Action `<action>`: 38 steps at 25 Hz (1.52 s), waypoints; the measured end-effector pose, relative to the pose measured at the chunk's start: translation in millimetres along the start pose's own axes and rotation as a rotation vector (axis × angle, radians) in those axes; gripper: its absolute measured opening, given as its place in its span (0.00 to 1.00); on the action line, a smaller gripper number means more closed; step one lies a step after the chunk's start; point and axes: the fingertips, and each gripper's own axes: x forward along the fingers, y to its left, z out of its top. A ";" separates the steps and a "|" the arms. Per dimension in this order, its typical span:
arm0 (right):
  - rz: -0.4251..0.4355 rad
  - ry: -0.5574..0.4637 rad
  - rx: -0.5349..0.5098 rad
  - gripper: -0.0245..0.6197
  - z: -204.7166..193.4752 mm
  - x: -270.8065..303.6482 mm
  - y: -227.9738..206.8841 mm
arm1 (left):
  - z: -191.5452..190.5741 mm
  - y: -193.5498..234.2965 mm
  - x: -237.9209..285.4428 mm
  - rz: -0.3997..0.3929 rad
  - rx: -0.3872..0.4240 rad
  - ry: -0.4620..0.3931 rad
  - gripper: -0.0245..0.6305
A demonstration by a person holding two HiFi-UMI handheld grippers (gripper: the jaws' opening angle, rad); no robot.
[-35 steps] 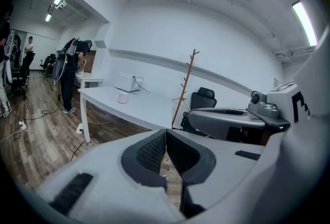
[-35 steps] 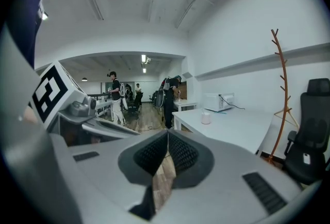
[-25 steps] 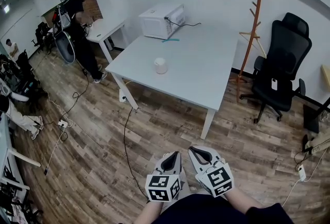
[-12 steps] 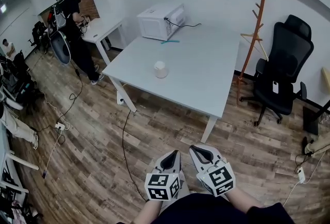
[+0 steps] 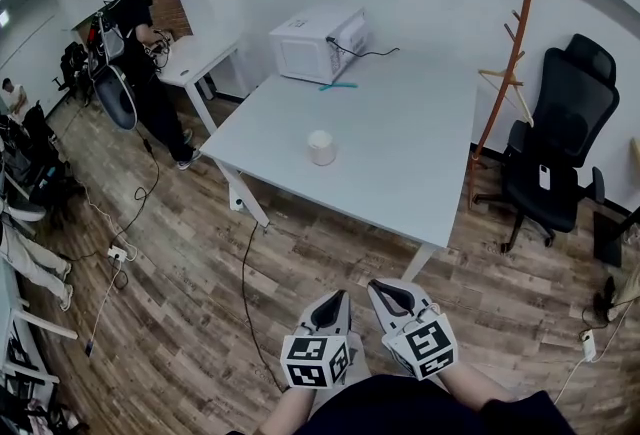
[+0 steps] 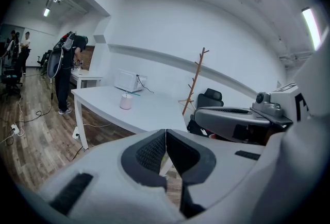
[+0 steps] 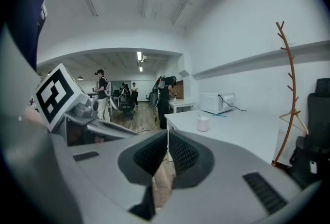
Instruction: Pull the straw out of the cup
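Note:
A small pale pink cup (image 5: pixel 321 147) stands on the white table (image 5: pixel 400 153), far ahead of both grippers; the same cup (image 6: pixel 126 101) shows small in the left gripper view, and the cup (image 7: pixel 203 123) in the right gripper view has a thin straw sticking up from it. My left gripper (image 5: pixel 338 297) and right gripper (image 5: pixel 374 287) are held side by side close to my body, over the wooden floor. Both are shut with nothing between the jaws.
A white microwave (image 5: pixel 318 43) and a teal object (image 5: pixel 339 85) sit at the table's far end. A black office chair (image 5: pixel 560 143) and a wooden coat stand (image 5: pixel 505 73) are to the right. A person (image 5: pixel 140 63) stands at a second desk on the left; cables lie on the floor.
The table and cup have come nearer in the head view as I walked toward them. Both grippers stay shut and in the same place before my body.

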 end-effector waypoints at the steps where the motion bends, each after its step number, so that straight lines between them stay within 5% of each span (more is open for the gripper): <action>1: -0.001 0.000 -0.001 0.09 2.2 6.0 -1.9 | 3.5 4.7 3.5 -0.002 0.001 0.000 0.06; 18: -0.017 0.012 -0.010 0.09 47.7 105.7 -32.8 | 71.5 86.2 55.5 -0.004 -0.009 -0.004 0.06; 38: -0.052 0.009 -0.016 0.09 67.3 192.8 -47.7 | 109.1 152.9 99.6 -0.052 0.016 0.003 0.07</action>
